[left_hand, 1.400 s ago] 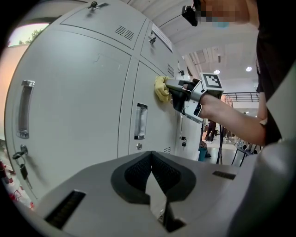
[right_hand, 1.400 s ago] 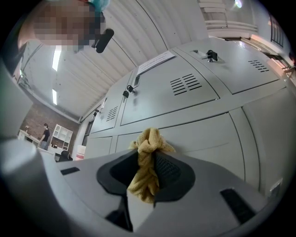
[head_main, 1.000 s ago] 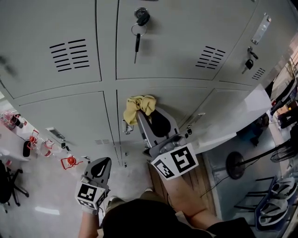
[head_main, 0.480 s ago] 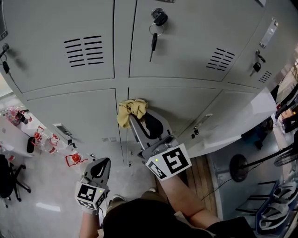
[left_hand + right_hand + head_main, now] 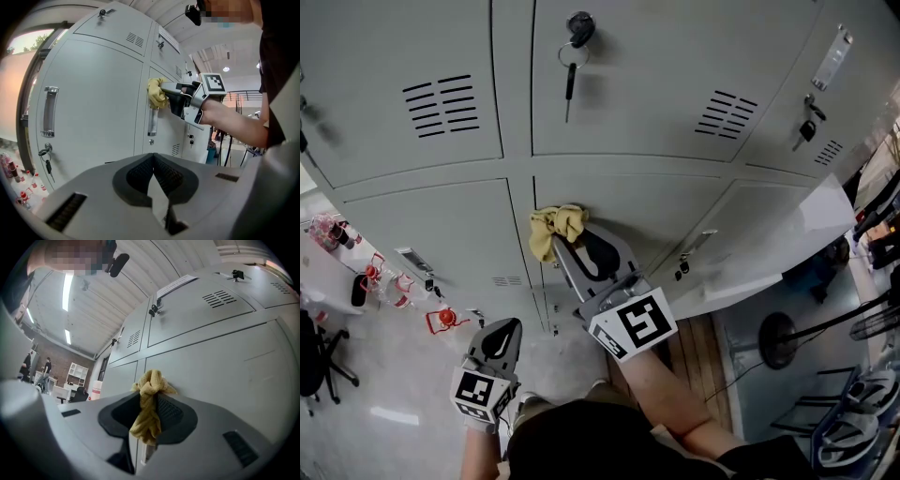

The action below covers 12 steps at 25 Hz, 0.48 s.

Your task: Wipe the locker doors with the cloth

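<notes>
A yellow cloth (image 5: 555, 230) is pressed against the left edge of the lower middle grey locker door (image 5: 666, 206), just above that door's handle. My right gripper (image 5: 567, 246) is shut on the cloth; in the right gripper view the cloth (image 5: 149, 404) hangs bunched between the jaws (image 5: 149, 392). My left gripper (image 5: 504, 330) is held low, away from the lockers, shut with nothing in it (image 5: 153, 158). The left gripper view shows the cloth (image 5: 156, 93) and the right gripper (image 5: 164, 88) against the door from the side.
A key (image 5: 570, 70) hangs from the lock of the upper middle door. A lower locker door (image 5: 769, 248) stands open at the right. Small red-capped bottles (image 5: 380, 281) sit on the floor at the left. A fan base (image 5: 778, 339) and chairs stand at the right.
My right gripper has slid the cloth leftward and a little down across the lower middle door, toward its left edge. The left gripper has stayed put.
</notes>
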### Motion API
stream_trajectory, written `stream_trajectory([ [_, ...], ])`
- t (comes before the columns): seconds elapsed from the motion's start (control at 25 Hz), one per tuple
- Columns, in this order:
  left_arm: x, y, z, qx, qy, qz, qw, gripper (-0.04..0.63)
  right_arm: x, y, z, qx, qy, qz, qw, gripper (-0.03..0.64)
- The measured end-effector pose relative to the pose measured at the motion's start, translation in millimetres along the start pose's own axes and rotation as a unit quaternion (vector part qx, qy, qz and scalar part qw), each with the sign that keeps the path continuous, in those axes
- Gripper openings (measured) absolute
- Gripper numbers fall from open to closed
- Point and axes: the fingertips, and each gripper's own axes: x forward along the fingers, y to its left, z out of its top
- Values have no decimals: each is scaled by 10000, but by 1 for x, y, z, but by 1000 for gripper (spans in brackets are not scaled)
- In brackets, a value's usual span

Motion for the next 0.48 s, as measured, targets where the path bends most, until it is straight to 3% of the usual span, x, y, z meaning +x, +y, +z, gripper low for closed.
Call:
stream_trajectory([
  [0.48, 37, -40, 4, 124, -79, -143, 9998, 8, -38, -47, 0, -19, 98, -93, 9999, 112],
])
